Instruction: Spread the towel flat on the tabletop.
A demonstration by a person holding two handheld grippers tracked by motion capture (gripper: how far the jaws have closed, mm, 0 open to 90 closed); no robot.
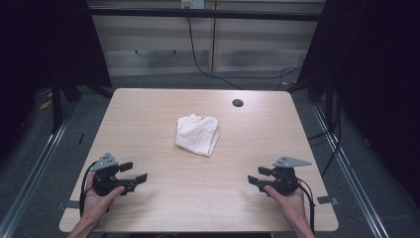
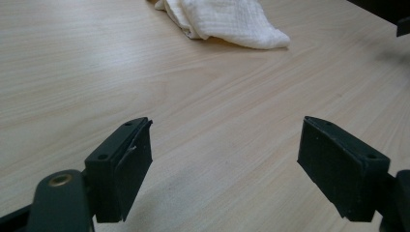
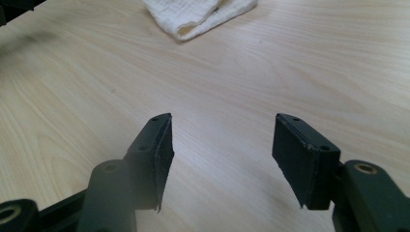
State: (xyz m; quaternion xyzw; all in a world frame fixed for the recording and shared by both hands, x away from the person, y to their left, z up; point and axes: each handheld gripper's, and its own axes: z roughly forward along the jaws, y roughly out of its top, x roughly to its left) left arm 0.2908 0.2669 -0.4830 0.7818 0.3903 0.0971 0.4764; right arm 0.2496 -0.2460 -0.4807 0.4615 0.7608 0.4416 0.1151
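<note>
Centrally on the worktop (image 1: 148, 106) lies a white cloth (image 1: 197, 134) — crumpled, folded loosely over itself, a little toward the far edge. From the left tongs view its weave shows as fine ribbing, with a rounded folded end (image 2: 227, 21) pointing my way; the right tongs view gives me a doubled corner (image 3: 198, 17) with a creamy inner layer.

My left tongs (image 1: 133, 171) sit low near the front left of the worktop, held in the left hand (image 1: 101, 196), jaws spread wide with bare wood between them and nothing gripped. My right tongs (image 1: 258, 175) mirror them near the front right in the right hand (image 1: 287, 196), jaws parted too, a shade narrower, holding nothing. Both point inward toward the cloth and are well apart from it.

From the high view I also get a dark round hole (image 1: 237, 103) in the worktop near its far right, grey cabinets (image 1: 208, 44) behind, and a black cable (image 1: 198, 62) trailing down them to the floor — none of which the tongs views reach.
</note>
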